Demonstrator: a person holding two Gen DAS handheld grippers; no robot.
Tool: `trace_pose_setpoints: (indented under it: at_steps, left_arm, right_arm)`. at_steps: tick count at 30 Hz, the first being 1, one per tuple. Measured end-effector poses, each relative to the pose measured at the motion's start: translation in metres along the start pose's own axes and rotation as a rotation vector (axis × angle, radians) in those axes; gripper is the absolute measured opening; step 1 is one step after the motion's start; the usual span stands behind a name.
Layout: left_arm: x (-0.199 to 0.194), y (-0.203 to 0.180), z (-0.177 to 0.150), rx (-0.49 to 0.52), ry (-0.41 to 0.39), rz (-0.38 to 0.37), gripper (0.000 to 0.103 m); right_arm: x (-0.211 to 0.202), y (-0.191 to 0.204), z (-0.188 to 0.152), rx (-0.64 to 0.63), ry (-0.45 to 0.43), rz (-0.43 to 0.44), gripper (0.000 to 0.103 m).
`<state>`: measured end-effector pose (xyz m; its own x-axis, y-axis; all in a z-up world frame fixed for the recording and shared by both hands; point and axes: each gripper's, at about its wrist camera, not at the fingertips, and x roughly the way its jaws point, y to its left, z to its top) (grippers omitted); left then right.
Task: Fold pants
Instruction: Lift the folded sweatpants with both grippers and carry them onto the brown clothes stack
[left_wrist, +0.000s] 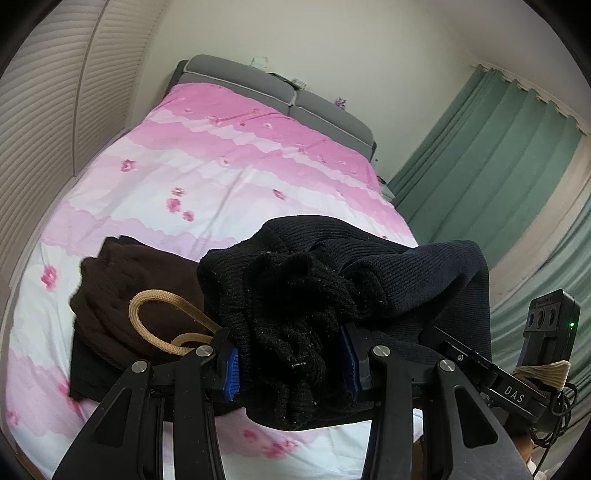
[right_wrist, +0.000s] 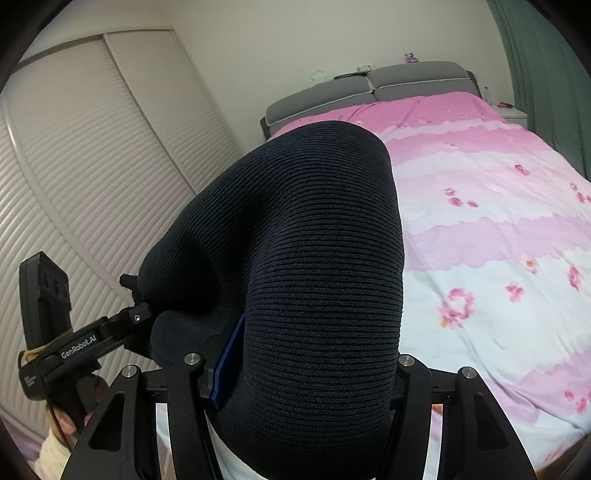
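Black ribbed knit pants (left_wrist: 295, 317), bunched and lifted above the bed, with a thick wad of fabric filling the gap between the blue-padded fingers (left_wrist: 232, 373) of the left gripper (left_wrist: 291, 369), whose jaws stand fairly wide and are closed onto the cloth; from this wad a smoother ribbed fold runs away to the right of the jaws, toward the right gripper seen at that frame's edge. In the right wrist view the same pants (right_wrist: 306, 258) rise as a broad rounded fold directly ahead of and over the right gripper (right_wrist: 306, 373), the cloth pressed against the one blue pad (right_wrist: 227, 369) that shows on the left side of the jaws; the opposite finger is hidden by fabric, and the jaws are held apart by the thick cloth they grip. Left of the left jaws, a dark brown garment (left_wrist: 122, 291) lies on the bed, and a tan cord loop (left_wrist: 162, 317) rests on it, touching the left finger. Beyond both pairs of jaws spreads the pink floral bedspread (left_wrist: 207, 173), ending at a grey padded headboard (left_wrist: 258, 85). A louvred white wardrobe (right_wrist: 81, 177) lies to the far left, green curtains (left_wrist: 491, 170) to the far right
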<state>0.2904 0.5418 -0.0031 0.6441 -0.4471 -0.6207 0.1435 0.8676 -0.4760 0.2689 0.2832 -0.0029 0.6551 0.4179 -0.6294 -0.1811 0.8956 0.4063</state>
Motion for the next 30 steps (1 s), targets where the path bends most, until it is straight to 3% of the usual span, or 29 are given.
trace_pose_setpoints:
  at_steps: [13, 22, 30]
  left_arm:
    - [0.017, 0.08, 0.042, 0.005, 0.035, 0.12, 0.042]
    - [0.042, 0.13, 0.041, -0.023, 0.098, 0.175, 0.042]
    - [0.067, 0.162, 0.031, -0.035, 0.132, 0.197, 0.048]
  right_arm:
    - [0.073, 0.032, -0.005, 0.058, 0.074, 0.093, 0.059]
    - [0.122, 0.029, -0.026, 0.109, 0.181, 0.155, 0.059]
    - [0.152, 0.033, -0.047, 0.083, 0.253, 0.149, 0.062]
